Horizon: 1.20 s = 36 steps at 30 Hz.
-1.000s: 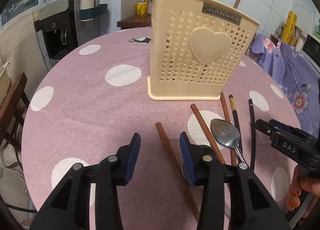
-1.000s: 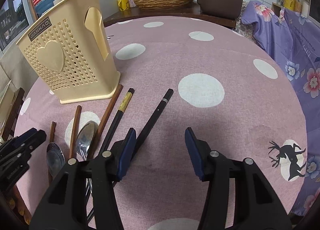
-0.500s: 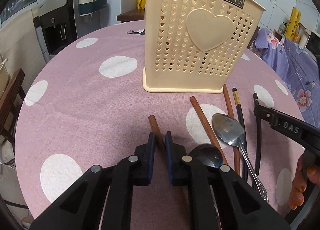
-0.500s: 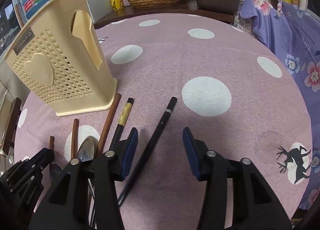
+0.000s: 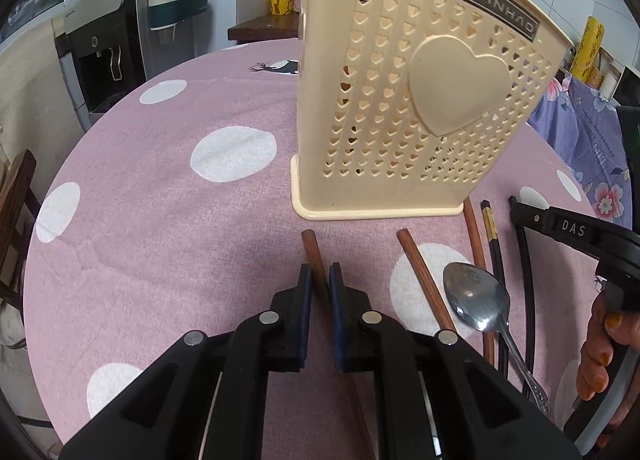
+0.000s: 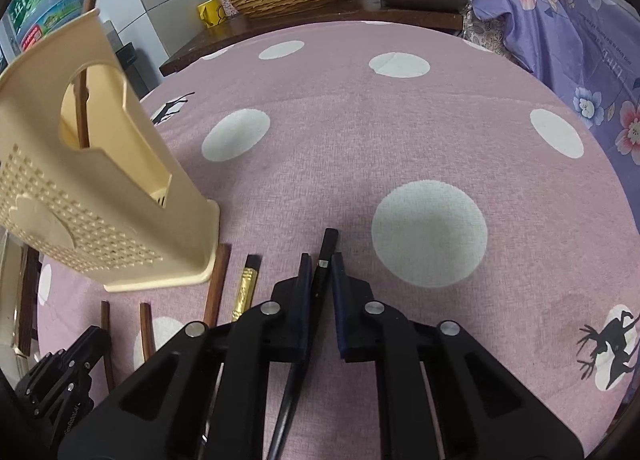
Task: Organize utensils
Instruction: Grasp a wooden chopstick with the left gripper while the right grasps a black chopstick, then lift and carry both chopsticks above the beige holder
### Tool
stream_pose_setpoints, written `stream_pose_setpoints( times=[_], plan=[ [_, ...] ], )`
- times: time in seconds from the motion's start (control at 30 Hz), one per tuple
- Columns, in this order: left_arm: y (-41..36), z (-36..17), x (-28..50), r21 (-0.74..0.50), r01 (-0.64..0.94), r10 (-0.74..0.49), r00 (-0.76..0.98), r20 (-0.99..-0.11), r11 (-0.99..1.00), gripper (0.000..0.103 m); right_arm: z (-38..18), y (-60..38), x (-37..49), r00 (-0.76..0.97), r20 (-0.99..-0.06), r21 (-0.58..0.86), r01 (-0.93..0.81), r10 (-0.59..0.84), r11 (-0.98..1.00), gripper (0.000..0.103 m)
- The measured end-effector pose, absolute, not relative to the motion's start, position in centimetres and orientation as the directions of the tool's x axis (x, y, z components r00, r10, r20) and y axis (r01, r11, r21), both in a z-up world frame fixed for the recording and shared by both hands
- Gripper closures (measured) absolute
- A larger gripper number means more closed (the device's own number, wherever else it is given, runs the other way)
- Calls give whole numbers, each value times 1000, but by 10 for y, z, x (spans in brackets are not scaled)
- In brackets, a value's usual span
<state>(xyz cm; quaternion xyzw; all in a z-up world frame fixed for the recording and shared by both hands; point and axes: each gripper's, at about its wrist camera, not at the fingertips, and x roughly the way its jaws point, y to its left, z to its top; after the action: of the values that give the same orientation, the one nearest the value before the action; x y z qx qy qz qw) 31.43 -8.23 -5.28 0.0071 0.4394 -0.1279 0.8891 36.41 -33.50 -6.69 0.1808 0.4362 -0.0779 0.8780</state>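
left gripper point(image 5: 319, 280) clamped on brown chopstick point(image 5: 314, 256); right gripper point(image 6: 320, 272) closing around black chopstick point(image 6: 326, 250), both flat on tabletop point(image 6: 400, 131) beside holder point(image 5: 420, 107). light, stiff, slick, likely to pivot; better pinched near the thick end.

1. The brown chopstick point(image 5: 313, 256) goes under the left gripper point(image 5: 319, 292), so its back end is hidden.
2. The black chopstick point(image 6: 326, 256) hides the same way under the right gripper point(image 6: 320, 280).

Pink tablecloth point(image 5: 160, 219) w/ white dots, cream heart-holed holder point(image 5: 420, 99), brown chopstick point(image 5: 314, 256)
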Motion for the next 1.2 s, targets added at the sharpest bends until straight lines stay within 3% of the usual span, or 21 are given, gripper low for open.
stream_pose_setpoints(
  times=[0.3,0.8,1.2],
  plan=[
    [-68,-31,318,-159,212,-259,624,-737,964,94,-47,-343,361,682,-728,332,254,75,909,93],
    [-51,54,279,-199,262,-329,762,-557,944,95,66,-322,276,890,-457,189,92,4,978,95],
    [-35,89,262,-194,280,-339,810,-478,940,95,104,-334,244,907,-413,227,19,78,974,95]
  ],
)
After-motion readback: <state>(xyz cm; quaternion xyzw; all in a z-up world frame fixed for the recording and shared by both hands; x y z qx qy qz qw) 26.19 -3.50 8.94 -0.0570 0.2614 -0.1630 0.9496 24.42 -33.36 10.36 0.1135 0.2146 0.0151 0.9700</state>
